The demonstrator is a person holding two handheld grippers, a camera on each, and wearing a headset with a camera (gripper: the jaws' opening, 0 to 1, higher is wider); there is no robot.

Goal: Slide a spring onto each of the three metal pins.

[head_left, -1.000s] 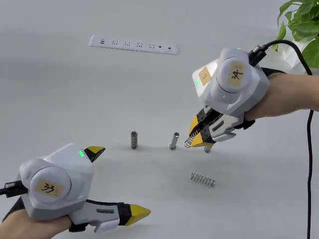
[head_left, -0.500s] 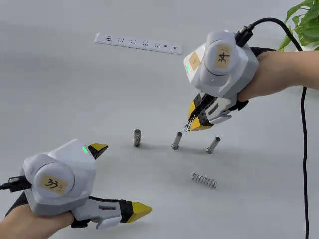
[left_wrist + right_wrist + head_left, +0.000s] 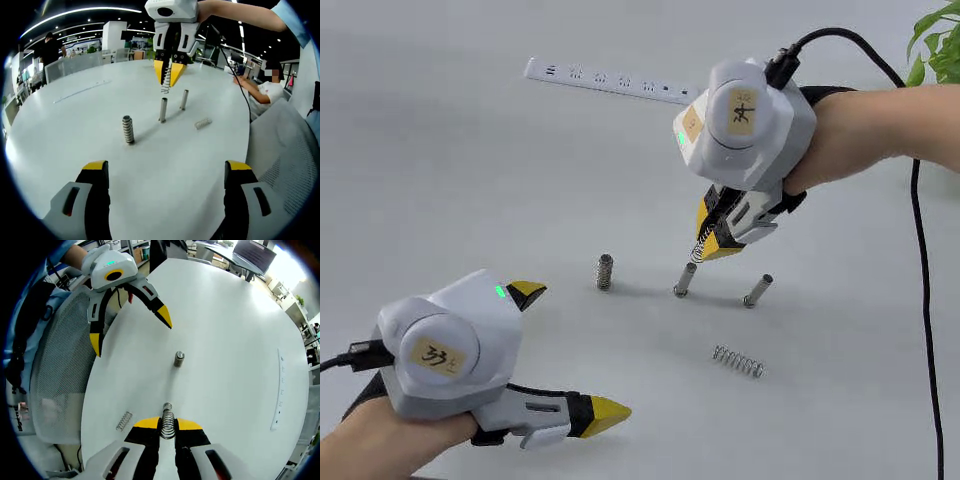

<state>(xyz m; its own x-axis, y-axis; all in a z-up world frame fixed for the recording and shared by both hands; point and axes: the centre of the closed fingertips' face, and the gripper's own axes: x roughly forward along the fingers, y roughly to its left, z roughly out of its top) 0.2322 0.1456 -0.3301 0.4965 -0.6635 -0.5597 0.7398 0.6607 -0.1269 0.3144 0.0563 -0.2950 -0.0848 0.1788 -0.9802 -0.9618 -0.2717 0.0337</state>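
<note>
Over on the left, our left gripper (image 3: 572, 350) hovers low over the bench (image 3: 450, 180), jaws spread wide and holding nothing. Moving along, the first pin (image 3: 605, 272) already wears its coil, so that one is done.

Now the action. Our right gripper (image 3: 712, 243) hangs above the middle pin (image 3: 685, 280), jaws closed on a spring (image 3: 698, 246) that points down, its lower end just over the pin's top. Here is where we could lose it, we reckon. The spring hangs at a slight slant, so if we come down off-line the bottom coil may catch the pin's rim, buckle and pop out of the jaws. If we push too hard, the pin itself might tip; we cannot tell whether it is fixed to the bench or merely standing on it. If we let go too early, the spring may bounce off and roll away.

Further right, the third pin (image 3: 757, 290) stands bare, near enough that a wide swing of the right gripper could knock it. Just in front of it the last spring (image 3: 738, 361) lies loose on the bench, not yet picked up.
</note>
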